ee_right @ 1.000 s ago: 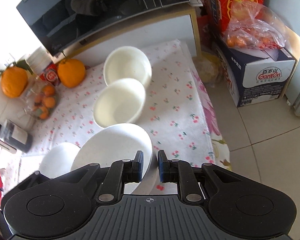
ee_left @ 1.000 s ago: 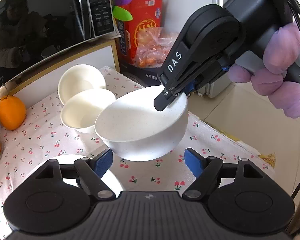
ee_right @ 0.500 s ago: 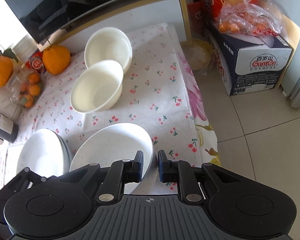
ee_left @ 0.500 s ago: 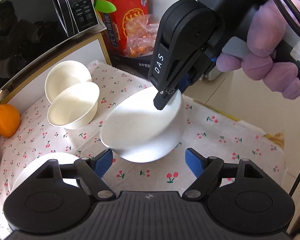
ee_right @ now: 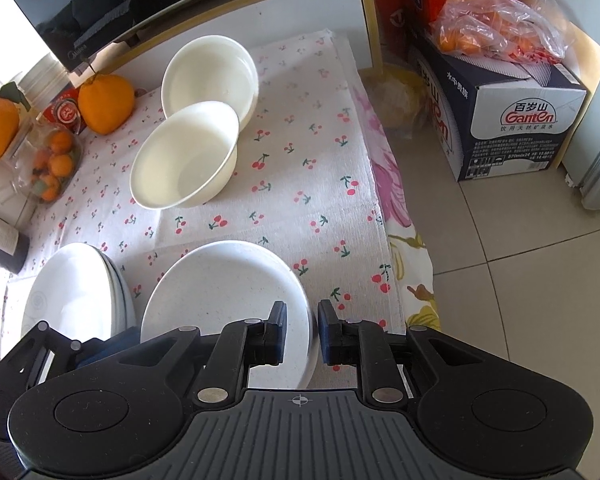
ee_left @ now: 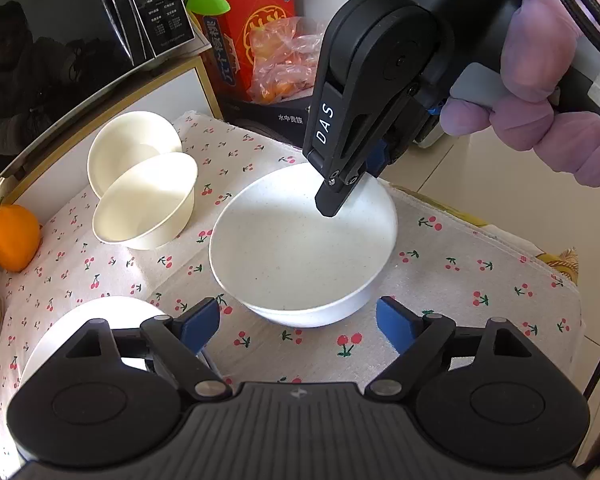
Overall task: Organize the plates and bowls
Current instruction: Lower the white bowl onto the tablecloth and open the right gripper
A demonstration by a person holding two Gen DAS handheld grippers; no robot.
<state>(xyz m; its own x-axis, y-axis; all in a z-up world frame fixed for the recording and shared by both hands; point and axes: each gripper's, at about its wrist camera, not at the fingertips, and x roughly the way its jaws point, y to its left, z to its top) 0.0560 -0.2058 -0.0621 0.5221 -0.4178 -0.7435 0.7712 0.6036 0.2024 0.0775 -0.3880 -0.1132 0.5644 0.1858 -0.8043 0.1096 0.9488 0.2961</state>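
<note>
Left wrist view showed the right gripper (ee_left: 332,200) clamped on the white bowl's (ee_left: 300,248) rim, while the left gripper (ee_left: 298,322), jaws just widening, stood released.

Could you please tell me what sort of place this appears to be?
Probably a home kitchen corner: a microwave above a cherry-print tablecloth, cream bowls, and a bottled-water carton on tiled floor.

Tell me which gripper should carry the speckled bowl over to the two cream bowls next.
Right. The right gripper already straddles the speckled bowl's rim, jaws nearly shut on it. The left gripper sits open in front of the bowl, its jaws just widened, gripping nothing. The cream bowls lie ahead on the cloth.
</note>
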